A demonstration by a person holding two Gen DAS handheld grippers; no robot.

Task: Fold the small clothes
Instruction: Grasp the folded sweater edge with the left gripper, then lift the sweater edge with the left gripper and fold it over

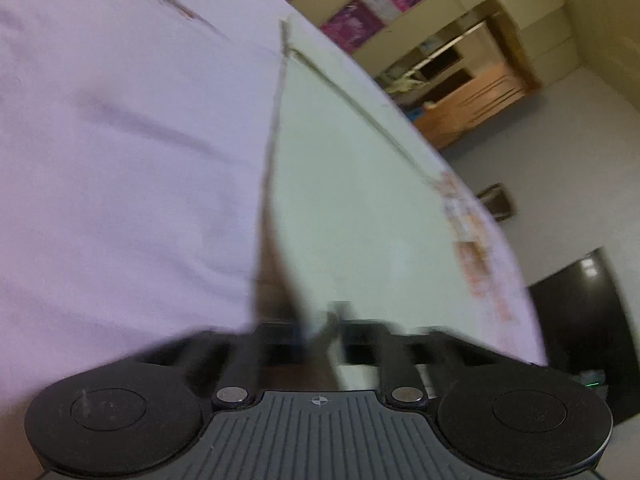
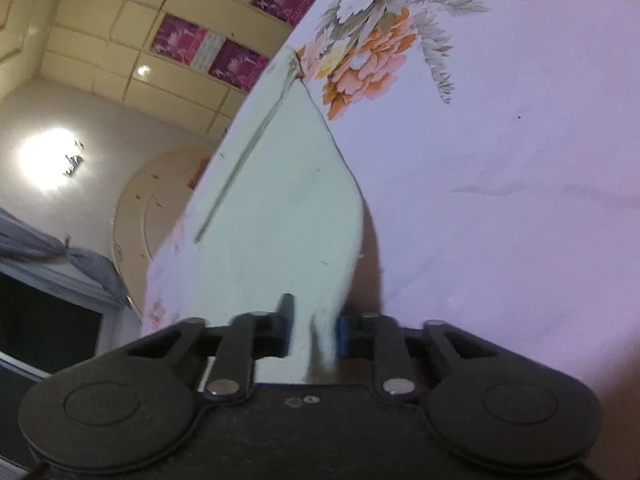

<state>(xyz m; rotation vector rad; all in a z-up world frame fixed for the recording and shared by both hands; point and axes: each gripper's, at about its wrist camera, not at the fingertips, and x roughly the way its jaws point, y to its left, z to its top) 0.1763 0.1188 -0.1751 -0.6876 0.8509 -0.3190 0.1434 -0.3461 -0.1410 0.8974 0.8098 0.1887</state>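
Both hand-held grippers (image 1: 326, 332) (image 2: 314, 332), angled downward, pinch pale-green garment (image 2: 276, 208).

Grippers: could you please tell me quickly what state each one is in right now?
Left gripper: closed on the pale mint-green cloth garment.
Right gripper: closed on the same garment.

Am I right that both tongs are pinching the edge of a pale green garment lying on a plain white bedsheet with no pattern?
Not quite. The sheet is not plain: the right wrist view shows a print of orange, peach and white flowers on its pale lilac cloth. The rest holds: the left tongs and the right tongs are each shut on the pale green garment lying on it.
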